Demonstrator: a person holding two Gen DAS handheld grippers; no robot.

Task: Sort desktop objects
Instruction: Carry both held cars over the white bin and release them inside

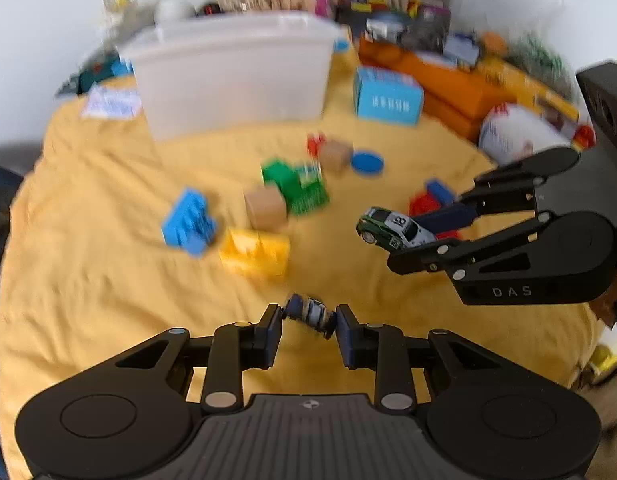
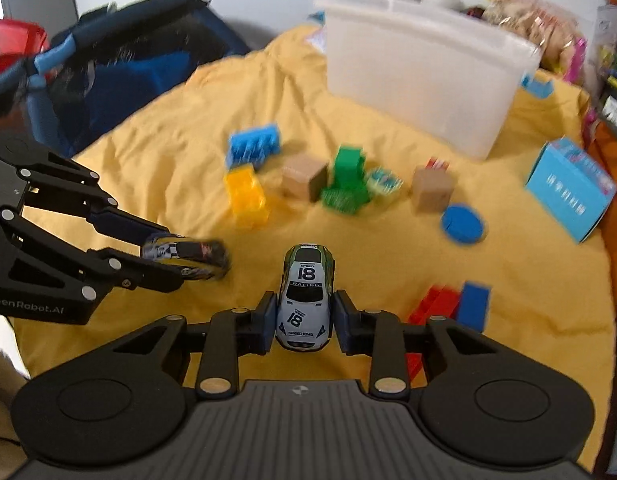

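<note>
A: You've got the white-and-green number 18 race car [image 2: 305, 296] pinched by its flanks in your right gripper [image 2: 304, 318], nose pointing away, clear of the yellow cloth [image 2: 156, 152].

B: And your left gripper [image 1: 308, 330] is clamped on a small dark toy car [image 1: 311, 314], blurred, sitting crosswise between the pads. Both jaws are closed on cars.

A: The risk is that dark one. It's skewed, caught near the fingertips; roll your wrist hard and it could twist out.

B: Then it drops among the yellow brick [image 1: 255, 254] and blue brick [image 1: 189, 222] below.

A: The translucent white bin [image 1: 232, 72] stands well beyond the bricks and wooden cubes [image 1: 265, 207], if that's where they go.

B: Both of your grippers sit near each other, so swing wide or they'll clip and knock a car loose.
</note>
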